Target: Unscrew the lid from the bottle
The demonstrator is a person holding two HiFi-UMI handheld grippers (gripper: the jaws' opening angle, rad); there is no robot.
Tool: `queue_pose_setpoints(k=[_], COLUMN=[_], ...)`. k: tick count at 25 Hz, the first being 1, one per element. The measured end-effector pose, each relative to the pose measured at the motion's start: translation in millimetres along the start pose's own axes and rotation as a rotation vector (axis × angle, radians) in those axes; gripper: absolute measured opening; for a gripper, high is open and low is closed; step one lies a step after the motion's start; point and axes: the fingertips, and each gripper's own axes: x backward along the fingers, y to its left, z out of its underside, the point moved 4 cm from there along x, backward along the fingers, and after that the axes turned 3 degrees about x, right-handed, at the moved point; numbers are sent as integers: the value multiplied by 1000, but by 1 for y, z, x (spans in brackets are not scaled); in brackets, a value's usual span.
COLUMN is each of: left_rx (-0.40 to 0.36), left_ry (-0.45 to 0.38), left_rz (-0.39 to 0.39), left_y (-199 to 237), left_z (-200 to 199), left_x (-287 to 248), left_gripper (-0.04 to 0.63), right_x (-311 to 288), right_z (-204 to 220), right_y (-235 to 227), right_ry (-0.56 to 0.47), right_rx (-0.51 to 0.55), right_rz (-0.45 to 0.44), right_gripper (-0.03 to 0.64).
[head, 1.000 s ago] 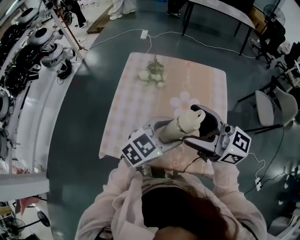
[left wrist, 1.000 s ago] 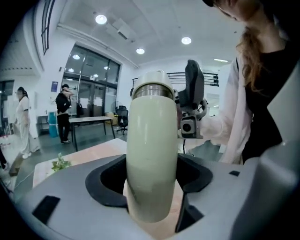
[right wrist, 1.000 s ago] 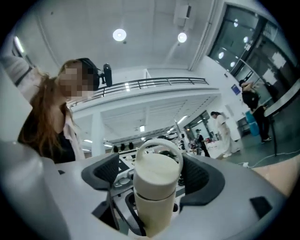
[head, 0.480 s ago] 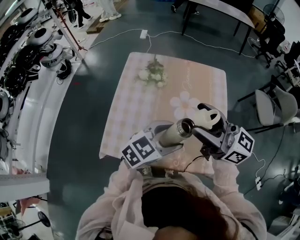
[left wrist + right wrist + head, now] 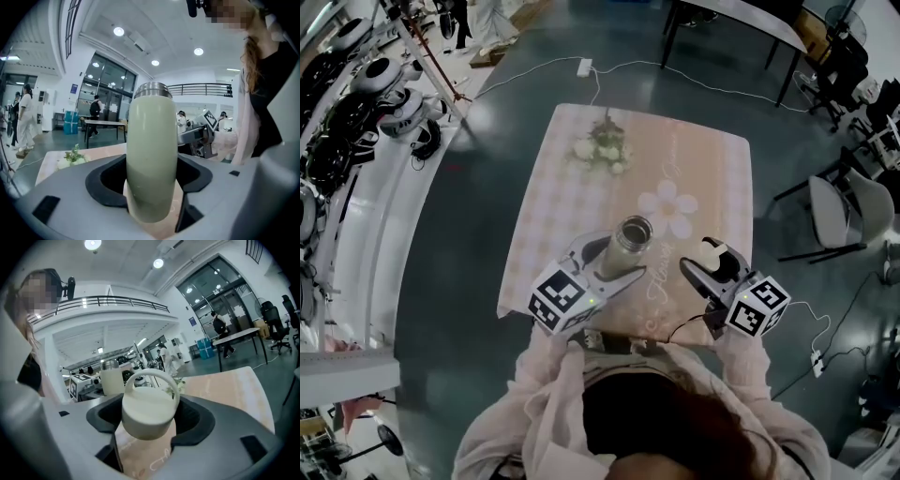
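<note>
since a second ago the lid (image 5: 716,253) has come off the bottle (image 5: 628,246); back then the bottle lay tilted across the two tools with the lid on it, and now it stands upright with its metal mouth open to the ceiling; the right gripper (image 5: 710,265) has dropped low and drawn away to the right, well apart from the bottle.

the left gripper (image 5: 614,265) has its jaws closed round the pale green body of the bottle (image 5: 151,154), one jaw on each side; the bottle is over the near part of the table (image 5: 572,187), on the pink checked cloth; whether its base touches the cloth i cannot tell.

the right gripper's jaws have been closing in over the last moment and now stand fairly wide, pressed on the cream lid (image 5: 149,411), whose loop handle arches up over its top; the lid hangs just above the cloth near the table's near right corner.

a small bunch of white flowers (image 5: 605,148) lies at the far end of the table; a flower print (image 5: 670,204) shows on the cloth just beyond the bottle.
</note>
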Motion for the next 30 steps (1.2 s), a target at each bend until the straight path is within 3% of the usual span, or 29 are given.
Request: queue_pose_setpoints(k=[8, 14, 30], left_rx=[-29, -46, -58], left_ry=[-42, 7, 43], left_rz=[5, 29, 55], left_y=[-7, -18, -23], left_z=[20, 31, 34], left_x=[-5, -12, -11], left_gripper=[316, 316, 316], right_x=[1, 2, -2], right_z=[26, 25, 23], right_y=[0, 4, 13], right_ry=[66, 71, 80], right_rx=[40, 77, 114], right_rz=[54, 57, 46], right_gripper=[325, 325, 325])
